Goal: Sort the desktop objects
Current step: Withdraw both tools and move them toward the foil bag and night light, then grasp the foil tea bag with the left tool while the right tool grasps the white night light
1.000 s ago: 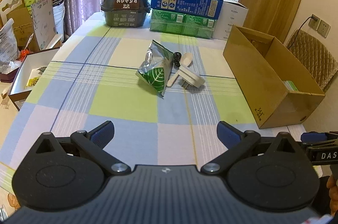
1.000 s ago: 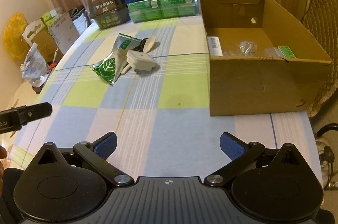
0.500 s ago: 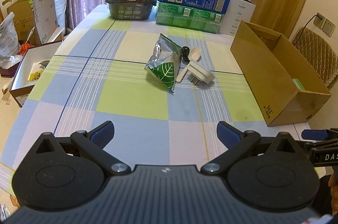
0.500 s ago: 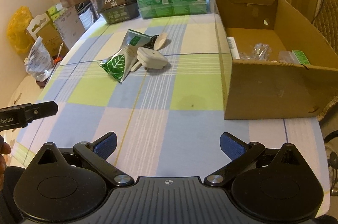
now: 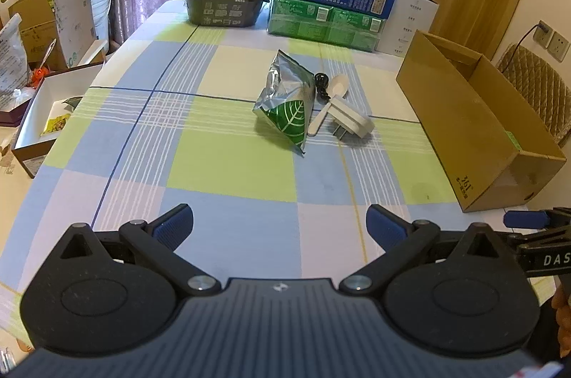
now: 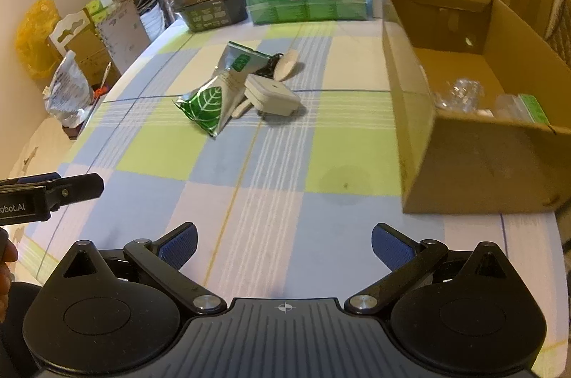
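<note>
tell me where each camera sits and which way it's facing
Left wrist: sits on the left gripper, looking forward over the checked table at the foil pouch; the right gripper's tip shows at its right edge.
Right wrist: sits on the right gripper, facing the same way, nearer the cardboard box; the left gripper's tip shows at its left edge.
Shared: pouch, white plug, spoon, box, stacked cartons.

Checked tablecloth (image 5: 221,164): woven cloth, matt. Snack pouch (image 5: 285,108): crinkled foil, glossy, with a printed green leaf. Spoon (image 5: 332,100): smooth pale plastic. Plug adapter (image 6: 273,94): white plastic, satin finish. Open box (image 6: 474,160): plain brown corrugated cardboard, matt. Left gripper (image 5: 278,226) and right gripper (image 6: 283,244): matt black plastic arms, bright metal pivot pins, ribbed blue pads (image 5: 175,224).
</note>
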Demonstrator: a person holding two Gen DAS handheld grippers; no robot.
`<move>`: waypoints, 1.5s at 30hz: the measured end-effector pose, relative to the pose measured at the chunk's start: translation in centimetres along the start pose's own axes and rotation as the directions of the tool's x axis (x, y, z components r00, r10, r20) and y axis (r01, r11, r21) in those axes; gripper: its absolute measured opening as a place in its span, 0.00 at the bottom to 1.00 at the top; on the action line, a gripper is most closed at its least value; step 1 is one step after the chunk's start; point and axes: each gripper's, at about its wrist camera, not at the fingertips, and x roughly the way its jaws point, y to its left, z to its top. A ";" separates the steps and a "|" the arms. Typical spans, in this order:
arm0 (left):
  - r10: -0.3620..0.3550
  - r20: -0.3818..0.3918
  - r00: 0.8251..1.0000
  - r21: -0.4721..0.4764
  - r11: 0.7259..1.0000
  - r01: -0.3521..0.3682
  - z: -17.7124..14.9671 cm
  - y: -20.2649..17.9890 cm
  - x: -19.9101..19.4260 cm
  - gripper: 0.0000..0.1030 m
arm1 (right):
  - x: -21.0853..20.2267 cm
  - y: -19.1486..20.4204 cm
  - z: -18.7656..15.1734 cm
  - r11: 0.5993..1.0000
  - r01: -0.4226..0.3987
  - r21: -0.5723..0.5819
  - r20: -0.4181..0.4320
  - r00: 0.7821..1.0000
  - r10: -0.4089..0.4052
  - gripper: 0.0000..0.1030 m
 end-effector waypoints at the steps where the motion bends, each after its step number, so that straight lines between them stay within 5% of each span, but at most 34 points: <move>1: -0.006 0.003 1.000 0.000 1.000 0.006 0.1 0.2 0.2 0.98 | 0.3 0.2 0.3 1.000 -0.001 -0.010 0.003 1.000 0.001 0.98; 10: -0.009 0.039 0.999 0.068 0.998 0.007 2.8 1.5 2.4 0.98 | 3.3 0.4 4.2 0.997 -0.008 -0.080 0.056 0.998 0.013 0.98; 25: -0.033 -0.065 0.997 0.164 0.986 0.043 10.5 2.5 11.5 0.97 | 11.9 -0.7 10.7 0.989 -0.045 -0.142 0.006 0.999 0.047 0.97; 45: -0.158 -0.222 0.962 0.268 0.939 0.216 14.7 1.7 22.2 0.94 | 19.0 -2.1 13.6 0.975 -0.126 -0.181 -0.089 0.990 0.111 0.75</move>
